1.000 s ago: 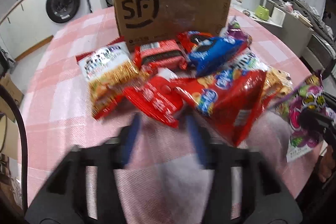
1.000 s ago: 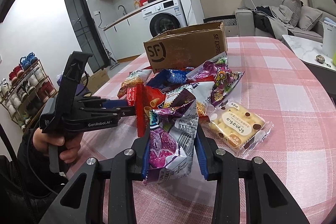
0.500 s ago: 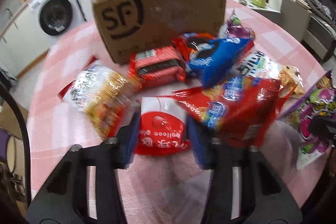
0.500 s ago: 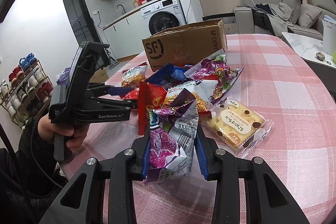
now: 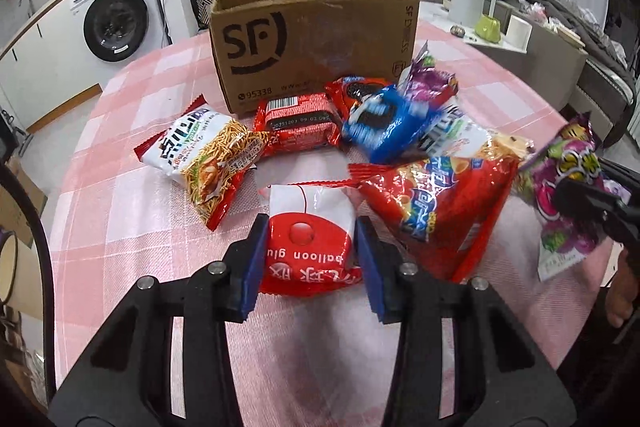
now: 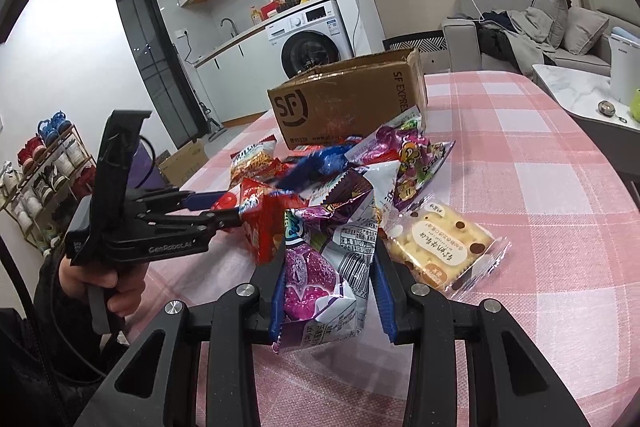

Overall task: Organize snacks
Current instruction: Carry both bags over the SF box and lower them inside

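Note:
My left gripper is shut on a red and white packet marked "balloon glu", held just above the pink checked tablecloth. In the right wrist view that same gripper comes in from the left, a hand on its grip. My right gripper is shut on a purple and white snack bag, which also shows at the right edge of the left wrist view as a purple bag. A pile of snacks lies before a brown SF cardboard box: noodle bag, red pack, blue cookie pack, big red bag.
A clear pack of yellow biscuits lies right of my right gripper. The round table carries a pink checked cloth. Around it stand a washing machine, a sofa, a shoe rack and a side table with a white kettle.
My left gripper reached into the pile, shut on the red and white packet and drew it up and back from the other bags. The right gripper kept still with its purple bag.

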A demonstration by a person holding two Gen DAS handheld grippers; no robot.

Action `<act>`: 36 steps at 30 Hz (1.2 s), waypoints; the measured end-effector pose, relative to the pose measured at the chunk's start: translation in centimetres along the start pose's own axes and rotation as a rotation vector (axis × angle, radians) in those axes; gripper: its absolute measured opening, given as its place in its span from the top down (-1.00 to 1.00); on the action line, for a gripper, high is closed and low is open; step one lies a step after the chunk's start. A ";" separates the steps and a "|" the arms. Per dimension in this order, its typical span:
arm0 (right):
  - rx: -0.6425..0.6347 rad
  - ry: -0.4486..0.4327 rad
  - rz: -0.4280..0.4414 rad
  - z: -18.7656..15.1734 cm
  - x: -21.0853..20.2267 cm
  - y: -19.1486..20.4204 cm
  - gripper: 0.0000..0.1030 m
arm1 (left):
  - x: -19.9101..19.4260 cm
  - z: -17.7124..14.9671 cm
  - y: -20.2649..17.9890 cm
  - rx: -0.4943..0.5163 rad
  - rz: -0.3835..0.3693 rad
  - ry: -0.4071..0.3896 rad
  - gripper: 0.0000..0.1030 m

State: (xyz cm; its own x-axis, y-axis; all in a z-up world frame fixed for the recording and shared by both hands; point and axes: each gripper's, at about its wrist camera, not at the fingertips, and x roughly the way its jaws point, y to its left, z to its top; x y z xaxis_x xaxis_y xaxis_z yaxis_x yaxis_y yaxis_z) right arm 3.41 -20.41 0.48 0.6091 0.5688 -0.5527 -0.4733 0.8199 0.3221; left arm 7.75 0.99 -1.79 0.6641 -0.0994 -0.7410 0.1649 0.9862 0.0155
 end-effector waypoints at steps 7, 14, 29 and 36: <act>-0.026 -0.055 -0.002 2.0 -1.2 1.1 0.29 | -3.4 -0.2 -0.6 0.001 -0.017 -0.067 0.24; -0.054 -0.117 -0.031 5.1 -1.5 2.4 0.29 | -6.2 1.9 -1.3 -0.004 -0.014 -0.137 0.24; -0.014 -0.162 -0.008 10.7 1.3 2.3 0.29 | -7.6 7.7 0.2 -0.073 0.052 -0.216 0.24; -0.004 -0.167 -0.035 13.5 3.8 2.6 0.29 | -6.9 11.1 2.3 -0.109 0.070 -0.221 0.24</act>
State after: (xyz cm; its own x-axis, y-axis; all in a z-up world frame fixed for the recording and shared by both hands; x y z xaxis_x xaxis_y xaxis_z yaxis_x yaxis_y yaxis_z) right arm 13.11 -15.19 9.59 0.7220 0.5435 -0.4282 -0.4526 0.8390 0.3019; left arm 11.67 2.46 10.78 0.8162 -0.0456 -0.5759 0.0414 0.9989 -0.0204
